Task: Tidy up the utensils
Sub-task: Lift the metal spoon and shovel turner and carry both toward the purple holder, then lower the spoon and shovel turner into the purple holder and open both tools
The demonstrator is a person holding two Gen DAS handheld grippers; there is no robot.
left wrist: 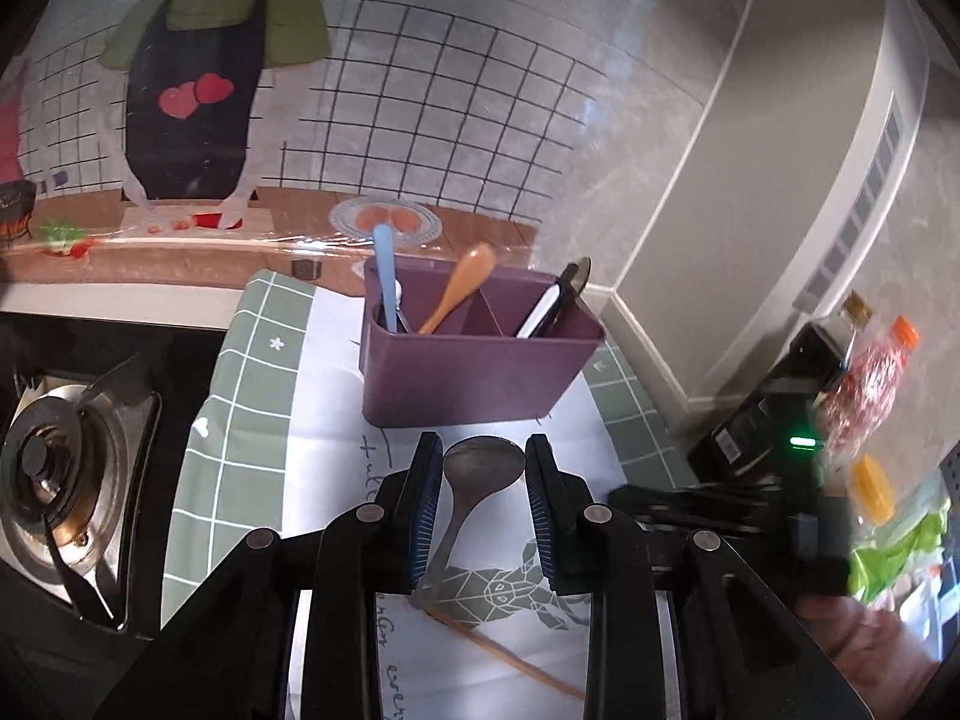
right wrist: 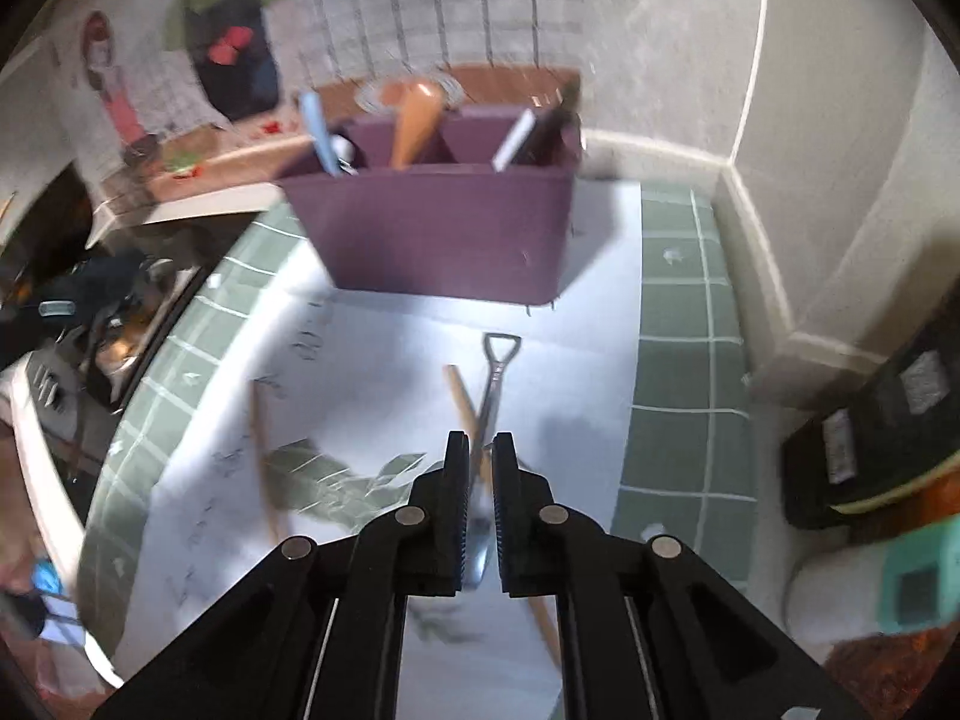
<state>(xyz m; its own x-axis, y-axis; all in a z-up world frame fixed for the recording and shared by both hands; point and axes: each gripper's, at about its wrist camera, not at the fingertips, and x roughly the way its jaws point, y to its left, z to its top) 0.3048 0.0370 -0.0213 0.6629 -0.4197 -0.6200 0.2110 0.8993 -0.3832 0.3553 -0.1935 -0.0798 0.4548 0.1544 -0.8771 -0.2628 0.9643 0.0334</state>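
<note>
Hovering low over the printed cloth (left wrist: pixel 336 360), left gripper (left wrist: pixel 483 450) aims at the purple caddy (left wrist: pixel 474 372), jaws spread wide, nothing pinched. Metal spoon (left wrist: pixel 474 480) lies flat on the cloth between its fingers, apparently clear of both pads. Spoon's bowl points toward the caddy, just short of its front wall; handle runs back toward the camera, tilted slightly left. A wooden chopstick (left wrist: pixel 510 657) crosses near the handle end and angles off to the lower right.

Left of the cloth sits the gas burner (left wrist: pixel 54 480). In the caddy, left to right: blue-handled utensil (left wrist: pixel 384 276), wooden spoon (left wrist: pixel 459 288), then in the right compartment a white-and-black utensil (left wrist: pixel 549 300), all leaning upright. Bottles (left wrist: pixel 840 378) stand far right by the wall.

Right wrist view is motion-blurred. Right gripper (right wrist: pixel 480 441) points at the same caddy (right wrist: pixel 444 234) from further back, jaws nearly together with a narrow gap. A shovel-handled metal spoon (right wrist: pixel 495 384) runs through that gap, loop handle end pointing at the caddy, bowl under the gripper; can't tell if the pads actually clamp it. Two chopsticks on the cloth (right wrist: pixel 372 360): one (right wrist: pixel 264 450) to the left, one (right wrist: pixel 462 402) crossing under the spoon's shaft.
</note>
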